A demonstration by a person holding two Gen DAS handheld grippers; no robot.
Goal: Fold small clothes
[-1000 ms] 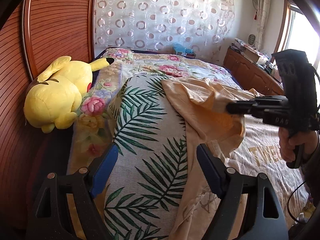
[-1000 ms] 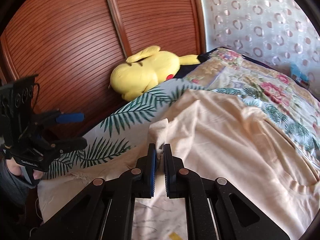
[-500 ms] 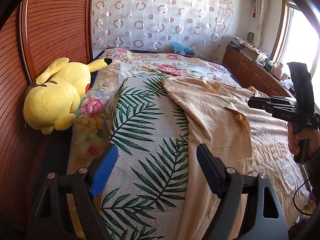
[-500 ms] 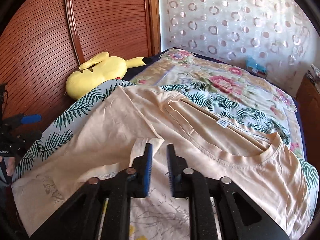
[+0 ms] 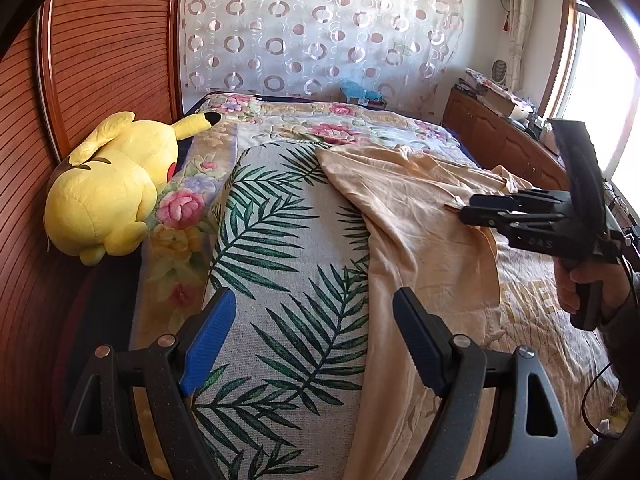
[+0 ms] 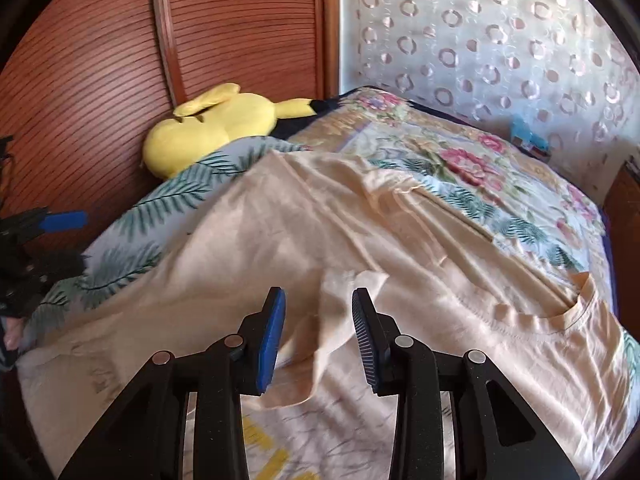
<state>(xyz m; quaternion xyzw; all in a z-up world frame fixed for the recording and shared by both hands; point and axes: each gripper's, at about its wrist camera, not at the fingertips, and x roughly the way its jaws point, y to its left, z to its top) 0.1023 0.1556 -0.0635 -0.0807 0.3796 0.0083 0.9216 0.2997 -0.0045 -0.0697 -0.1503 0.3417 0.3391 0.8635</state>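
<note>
A pale peach T-shirt (image 5: 416,216) lies spread on the bed, one side folded over its printed front; it also fills the right wrist view (image 6: 304,240). My right gripper (image 6: 319,332) is open, its jaws on either side of the folded-over sleeve flap (image 6: 340,320), not gripping it. It shows from the side in the left wrist view (image 5: 466,212) over the shirt's right part. My left gripper (image 5: 312,340) is open and empty above the palm-leaf cover (image 5: 280,248), next to the shirt's left edge; it shows at the left edge of the right wrist view (image 6: 60,236).
A yellow plush toy (image 5: 112,184) lies at the bed's left side against a reddish slatted wooden wall (image 5: 100,60). A floral quilt (image 5: 344,124) covers the far bed. A wooden cabinet (image 5: 508,144) with clutter stands right, under a bright window.
My right gripper carried the shirt's sleeve across and down onto the shirt, then opened and let it go. The left gripper stayed open and nearly still.
</note>
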